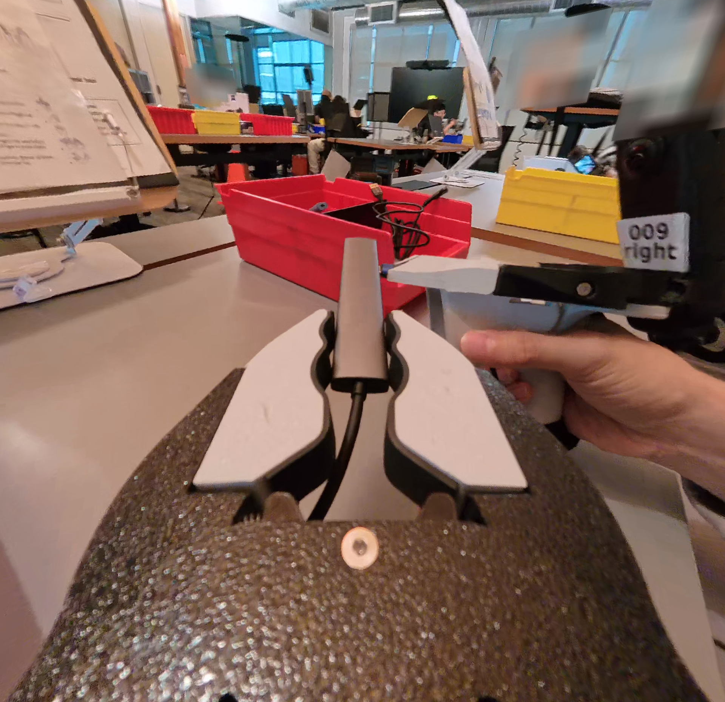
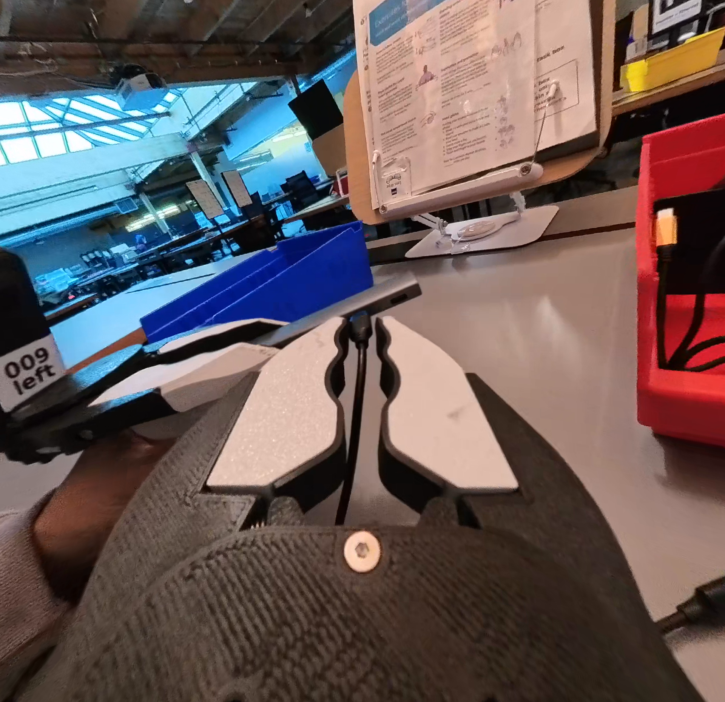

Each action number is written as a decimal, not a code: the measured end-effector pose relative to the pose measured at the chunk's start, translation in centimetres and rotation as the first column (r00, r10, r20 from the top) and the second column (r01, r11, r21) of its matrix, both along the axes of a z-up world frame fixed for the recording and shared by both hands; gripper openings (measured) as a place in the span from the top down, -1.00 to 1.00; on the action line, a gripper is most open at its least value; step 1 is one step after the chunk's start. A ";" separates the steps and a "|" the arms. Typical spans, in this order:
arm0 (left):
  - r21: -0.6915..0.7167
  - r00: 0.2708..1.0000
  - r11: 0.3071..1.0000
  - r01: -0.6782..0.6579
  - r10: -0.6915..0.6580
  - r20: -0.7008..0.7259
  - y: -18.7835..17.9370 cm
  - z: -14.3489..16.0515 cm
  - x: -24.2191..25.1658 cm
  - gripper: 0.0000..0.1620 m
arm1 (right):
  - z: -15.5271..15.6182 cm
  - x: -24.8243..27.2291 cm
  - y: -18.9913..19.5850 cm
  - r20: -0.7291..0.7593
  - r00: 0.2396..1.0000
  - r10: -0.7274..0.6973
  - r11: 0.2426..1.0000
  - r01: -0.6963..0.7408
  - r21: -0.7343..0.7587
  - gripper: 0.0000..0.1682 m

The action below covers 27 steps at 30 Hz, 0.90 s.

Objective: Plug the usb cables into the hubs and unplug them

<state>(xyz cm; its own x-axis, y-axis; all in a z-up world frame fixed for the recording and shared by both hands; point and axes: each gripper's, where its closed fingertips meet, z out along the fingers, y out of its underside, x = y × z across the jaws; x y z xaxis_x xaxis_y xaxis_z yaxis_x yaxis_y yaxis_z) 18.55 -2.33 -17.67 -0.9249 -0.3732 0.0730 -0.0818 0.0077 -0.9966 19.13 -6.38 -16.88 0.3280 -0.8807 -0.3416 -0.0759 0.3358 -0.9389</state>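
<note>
Left tongs (image 1: 359,322): clamped on the grey hub (image 1: 359,291), held above the table (image 1: 137,349).
Right tongs (image 2: 361,324): pinching the plug (image 2: 360,326) at the hub's side port.
Advice: keep the plug square to the port, brace the hub, move straight.

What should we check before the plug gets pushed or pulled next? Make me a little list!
1. Is the hub held tight? Ok: the left gripper is closed on its cable end.
2. Is the plug held? Ok: the right gripper pinches it, with its black cable running back between the fingers.
3. Is the plug at the hub's side? Ok: the blue tip touches the hub's edge.
4. Is it fully in the port? Cannot tell: the gripper fingers hide the joint.
5. Is the hub lifted off the table? Ok: it sticks up in the air.
6. Is the red bin out of the way? Ok: it sits behind the hub.
</note>
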 end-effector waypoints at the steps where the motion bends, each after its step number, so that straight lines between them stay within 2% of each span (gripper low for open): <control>1: 0.003 1.000 1.000 -0.020 0.020 0.001 0.1 0.0 0.2 0.70 | 0.2 0.0 -0.4 0.021 0.999 -0.033 0.999 0.033 -0.006 0.80; 3: 0.006 0.999 0.999 -0.037 0.038 -0.017 0.2 -0.2 0.4 0.70 | 0.3 -0.3 -0.8 0.046 0.997 -0.056 0.997 0.058 -0.050 0.96; 9: 0.012 0.994 0.999 -0.040 0.041 -0.098 0.2 -0.9 0.8 0.70 | -0.3 -0.2 0.4 0.051 0.999 -0.011 0.976 0.022 -0.218 0.76; 13: 0.011 0.994 1.000 -0.016 0.017 -0.109 0.2 -0.9 0.5 0.70 | -0.5 0.0 0.3 0.052 0.997 -0.052 0.949 0.065 -0.308 0.78; 15: 0.009 0.994 1.000 -0.004 0.005 -0.111 0.1 -0.8 0.3 0.70 | -1.5 0.2 -0.4 0.007 0.996 -0.094 0.933 0.091 -0.348 0.77; 17: 0.021 0.995 1.000 0.008 -0.006 -0.101 -0.1 -1.0 0.0 0.70 | -1.6 0.0 0.0 0.007 0.998 -0.063 0.931 0.062 -0.359 0.87; 21: 0.027 0.991 0.999 0.025 -0.021 -0.129 -0.1 -1.3 -0.1 0.70 | -1.0 -0.2 0.0 0.043 0.997 -0.057 0.938 0.068 -0.339 0.87; 27: 0.028 0.988 1.000 0.014 -0.010 -0.152 -0.1 -1.4 0.0 0.70 | -0.9 -0.1 -0.2 0.057 0.996 -0.073 0.942 0.087 -0.323 0.75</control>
